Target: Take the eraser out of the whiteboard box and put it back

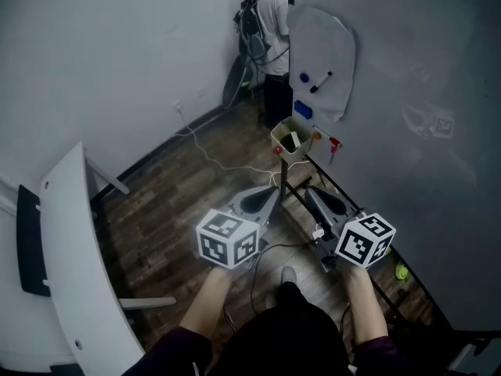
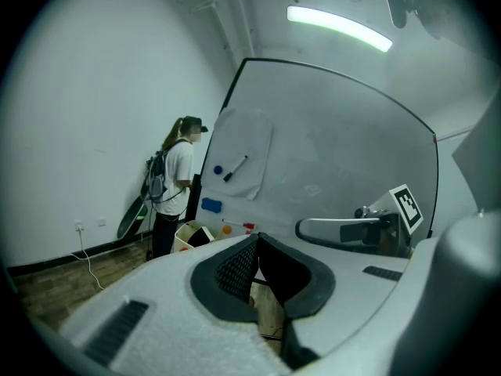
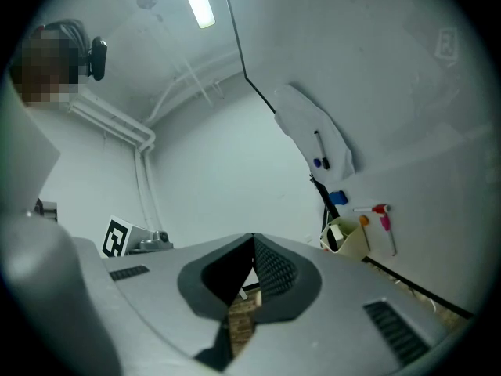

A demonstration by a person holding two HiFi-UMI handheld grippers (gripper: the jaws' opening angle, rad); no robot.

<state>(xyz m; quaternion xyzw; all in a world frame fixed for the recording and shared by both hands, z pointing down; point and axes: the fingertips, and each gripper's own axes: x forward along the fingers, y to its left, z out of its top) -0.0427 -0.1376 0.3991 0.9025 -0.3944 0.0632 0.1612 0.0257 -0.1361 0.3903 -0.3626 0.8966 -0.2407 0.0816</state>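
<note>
A cream whiteboard box hangs low on the whiteboard, and the dark eraser stands inside it. Both grippers are held side by side short of the box, pointing at it. My left gripper is shut and empty; my right gripper is shut and empty too. In the left gripper view the box with the eraser lies left of the closed left gripper. In the right gripper view the box and eraser sit right of the closed right gripper.
A person with a backpack stands by the far end of the whiteboard. A white sheet with a marker and a blue magnet hangs above the box, red markers beside it. A white table is at my left; cables cross the wooden floor.
</note>
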